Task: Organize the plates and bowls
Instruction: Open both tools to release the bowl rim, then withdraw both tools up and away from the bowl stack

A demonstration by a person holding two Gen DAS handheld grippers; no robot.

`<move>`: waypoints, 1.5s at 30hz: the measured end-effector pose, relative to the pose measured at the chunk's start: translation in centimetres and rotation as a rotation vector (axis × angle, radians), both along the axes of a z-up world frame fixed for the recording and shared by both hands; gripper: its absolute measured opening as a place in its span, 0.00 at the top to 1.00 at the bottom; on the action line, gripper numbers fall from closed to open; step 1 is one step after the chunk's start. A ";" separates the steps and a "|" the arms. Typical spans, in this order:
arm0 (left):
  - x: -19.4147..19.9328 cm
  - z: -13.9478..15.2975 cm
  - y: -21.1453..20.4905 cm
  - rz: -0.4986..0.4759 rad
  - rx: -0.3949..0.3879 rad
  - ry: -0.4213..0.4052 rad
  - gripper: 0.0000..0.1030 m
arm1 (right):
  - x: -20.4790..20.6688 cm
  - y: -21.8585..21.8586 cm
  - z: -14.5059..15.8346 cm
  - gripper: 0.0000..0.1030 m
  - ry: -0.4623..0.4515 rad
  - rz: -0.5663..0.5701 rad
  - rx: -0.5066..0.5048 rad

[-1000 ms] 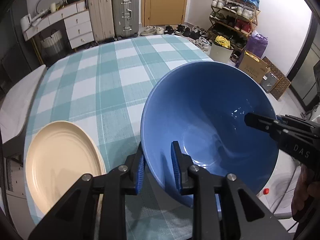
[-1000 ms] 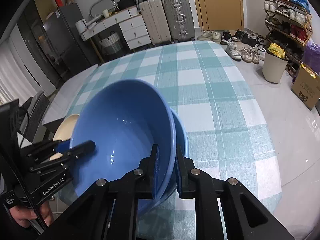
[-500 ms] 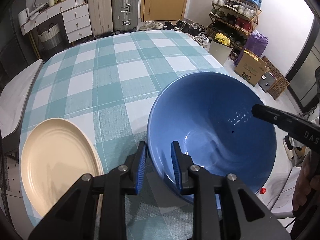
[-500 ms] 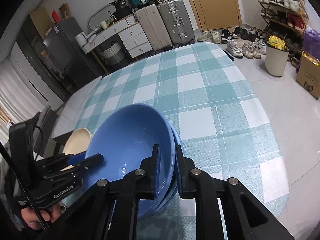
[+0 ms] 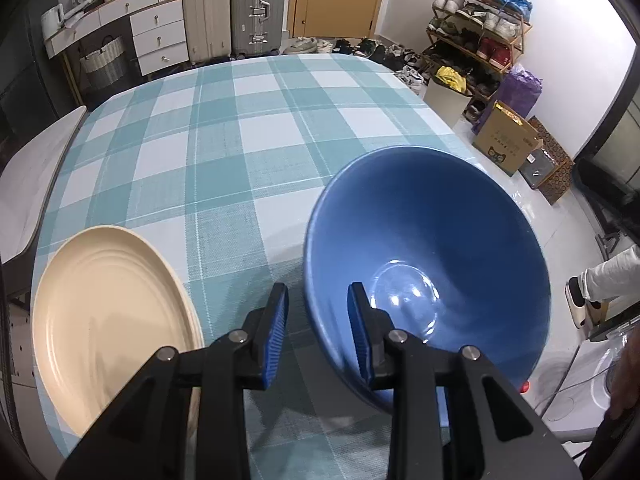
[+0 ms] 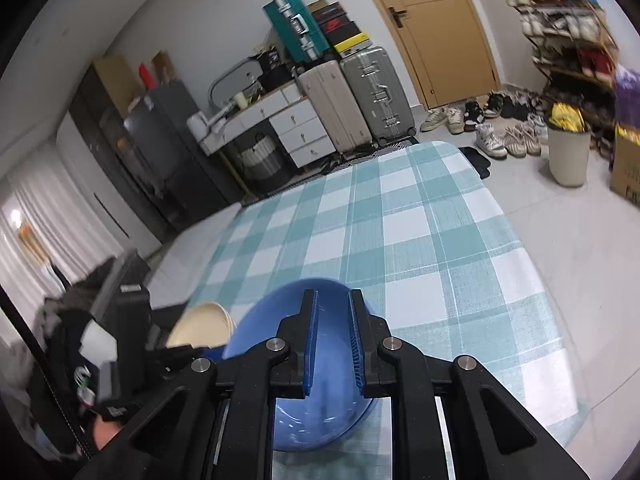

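Note:
A blue bowl (image 5: 432, 256) sits on the checked tablecloth (image 5: 224, 152) near the table's front right edge. It looks nested in a second blue bowl, whose rim shows only faintly. My left gripper (image 5: 316, 312) is open, its jaws straddling the bowl's near rim without clamping it. A cream plate (image 5: 108, 316) lies to the left of it. In the right wrist view my right gripper (image 6: 332, 320) is open and empty, raised above the blue bowl (image 6: 264, 320). The cream plate (image 6: 204, 324) and the left gripper's body (image 6: 128, 320) show at the left.
Suitcases (image 5: 232, 4), a drawer unit (image 5: 156, 36) and a door stand beyond the table's far end. A shoe rack (image 5: 480, 28), a bin and a cardboard box (image 5: 508, 140) stand on the floor to the right. A white surface (image 5: 28, 168) adjoins the table's left edge.
Both grippers have let go of the blue bowl's rim, which now rests lower on the table. My right gripper has lifted up and back. My left jaws have opened.

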State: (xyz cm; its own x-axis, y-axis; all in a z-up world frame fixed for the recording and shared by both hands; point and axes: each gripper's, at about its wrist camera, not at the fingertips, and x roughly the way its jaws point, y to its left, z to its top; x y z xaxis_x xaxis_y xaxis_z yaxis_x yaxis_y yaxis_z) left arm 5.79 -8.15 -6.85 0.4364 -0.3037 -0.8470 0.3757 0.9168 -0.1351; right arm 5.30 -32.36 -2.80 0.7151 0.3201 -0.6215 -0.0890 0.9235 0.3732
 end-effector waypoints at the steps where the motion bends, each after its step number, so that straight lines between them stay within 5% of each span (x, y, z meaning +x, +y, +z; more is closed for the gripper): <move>1: -0.1 0.0 -0.1 -0.002 0.000 -0.003 0.70 | 0.2 0.3 -0.5 0.86 0.019 0.006 -0.005; 8: -0.6 0.1 -0.2 -0.007 0.003 -0.009 0.60 | 1.2 1.0 -3.7 0.86 0.135 0.013 -0.040; 11: -0.7 0.2 0.1 0.011 -0.001 -0.020 0.58 | 0.8 1.5 -3.9 0.85 0.103 0.014 -0.089; 13: -0.8 0.5 0.3 0.024 0.004 -0.039 0.56 | 0.2 1.9 -3.6 0.79 0.063 0.013 -0.121; 18: -1.3 1.6 1.7 0.081 -0.014 -0.112 0.56 | -1.3 2.4 -2.3 0.42 -0.066 -0.024 -0.190; 22: -2.0 2.7 3.0 0.126 -0.031 -0.158 0.51 | -2.5 2.9 -1.0 0.36 -0.144 -0.005 -0.191; 26: -3.3 3.7 3.9 0.155 -0.029 -0.209 0.49 | -3.7 4.1 -0.1 0.18 -0.212 0.022 -0.193; 30: -4.9 4.5 4.5 0.172 -0.030 -0.255 0.39 | -5.3 5.2 0.0 0.14 -0.296 0.024 -0.184; 32: -5.9 5.0 4.9 0.179 -0.031 -0.301 0.20 | -5.9 5.6 0.0 0.11 -0.313 0.022 -0.188; 37: -8.8 6.5 6.4 0.249 -0.022 -0.476 0.00 | -6.9 7.2 0.1 0.08 -0.321 0.046 -0.199; 45: -9.9 6.4 8.7 0.392 0.019 -0.512 0.00 | -8.1 9.1 0.1 0.01 -0.342 -0.006 -0.279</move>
State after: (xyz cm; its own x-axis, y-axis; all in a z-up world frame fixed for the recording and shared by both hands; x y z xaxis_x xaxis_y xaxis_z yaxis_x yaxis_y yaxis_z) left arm -4.12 0.51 -0.48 0.8623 -0.0266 -0.5057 0.0246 0.9996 -0.0106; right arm -2.76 -23.26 -2.67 0.8959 0.1689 -0.4108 -0.1583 0.9856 0.0599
